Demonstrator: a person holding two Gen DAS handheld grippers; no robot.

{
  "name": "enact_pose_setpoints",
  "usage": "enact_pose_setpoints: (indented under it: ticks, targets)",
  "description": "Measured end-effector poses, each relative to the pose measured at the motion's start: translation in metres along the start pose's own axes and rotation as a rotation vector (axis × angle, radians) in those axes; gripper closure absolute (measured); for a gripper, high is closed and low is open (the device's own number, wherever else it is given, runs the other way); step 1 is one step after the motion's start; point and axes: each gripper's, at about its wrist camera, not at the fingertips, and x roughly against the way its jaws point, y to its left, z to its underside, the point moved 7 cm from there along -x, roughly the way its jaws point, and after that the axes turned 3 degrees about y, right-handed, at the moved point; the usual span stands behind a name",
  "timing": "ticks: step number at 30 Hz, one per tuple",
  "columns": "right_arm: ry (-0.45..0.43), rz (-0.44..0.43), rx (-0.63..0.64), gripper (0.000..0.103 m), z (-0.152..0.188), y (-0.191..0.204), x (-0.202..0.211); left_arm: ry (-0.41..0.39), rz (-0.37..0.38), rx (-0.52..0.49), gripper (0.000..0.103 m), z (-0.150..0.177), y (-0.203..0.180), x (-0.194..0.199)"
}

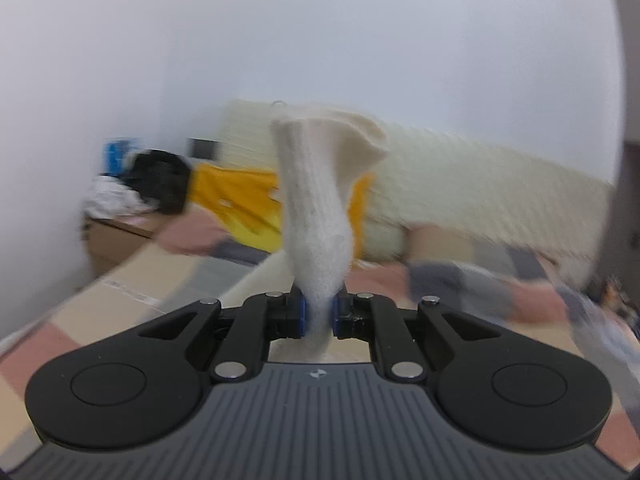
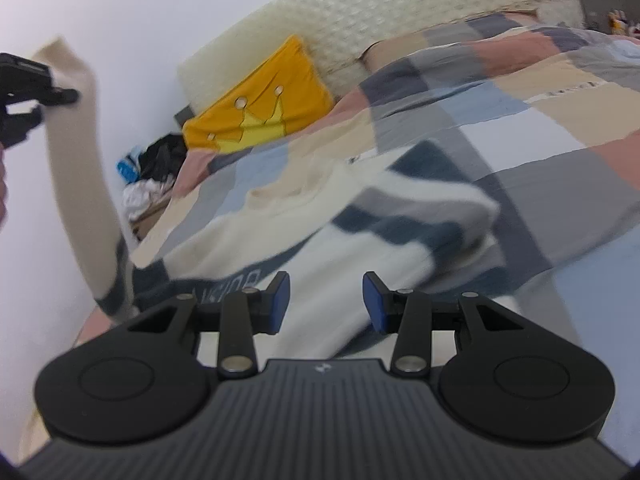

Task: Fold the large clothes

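A cream knit sweater (image 2: pixel 256 240) with dark blue and grey bands lies on the bed. My left gripper (image 1: pixel 319 316) is shut on the cuff of its cream sleeve (image 1: pixel 316 208), which stands up between the blue pads. In the right wrist view the left gripper (image 2: pixel 60 94) holds that sleeve (image 2: pixel 80 184) lifted high at the left. My right gripper (image 2: pixel 326 300) is open and empty, just above the sweater's body. The other sleeve lies folded across the sweater's front (image 2: pixel 420 208).
The bed has a patchwork checked cover (image 2: pixel 540 120) and a cream padded headboard (image 2: pixel 360 12). A yellow cushion with a crown (image 2: pixel 260 104) leans on it. A black bag (image 2: pixel 164 156) and white clothes (image 2: pixel 140 196) sit beside the bed by the wall.
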Motion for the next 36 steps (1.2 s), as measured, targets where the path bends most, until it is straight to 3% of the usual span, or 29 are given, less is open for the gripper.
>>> enact_pose_setpoints:
  ticks: [5,8,13,17,22,27,32,36]
  targets:
    - [-0.036,0.015,-0.091,0.059,-0.014,-0.027,0.011,0.104,0.098,-0.047,0.089,0.080,-0.086,-0.020]
    - [-0.059,0.034,-0.136,0.059,-0.022,-0.044,0.016,0.192,0.129,-0.064,0.089,0.136,-0.119,-0.037]
    - [-0.085,0.056,-0.202,0.059,-0.030,-0.070,0.023,0.347,0.151,-0.055,0.089,0.235,-0.141,-0.058]
    - [-0.085,0.060,-0.246,0.059,-0.031,-0.084,0.022,0.412,0.151,-0.059,0.089,0.285,-0.136,-0.073]
    - [-0.076,0.054,-0.279,0.059,-0.030,-0.091,0.018,0.423,0.169,-0.065,0.087,0.300,-0.133,-0.066]
    - [-0.098,0.044,-0.307,0.059,-0.033,-0.095,0.023,0.464,0.224,-0.030,0.039,0.276,-0.124,-0.044]
    - [-0.134,0.056,-0.281,0.059,-0.037,-0.094,0.032,0.471,0.245,-0.017,0.037,0.268,-0.111,-0.015]
    - [-0.172,0.086,-0.234,0.059,-0.041,-0.090,0.038,0.460,0.188,-0.034,0.036,0.262,-0.085,0.003]
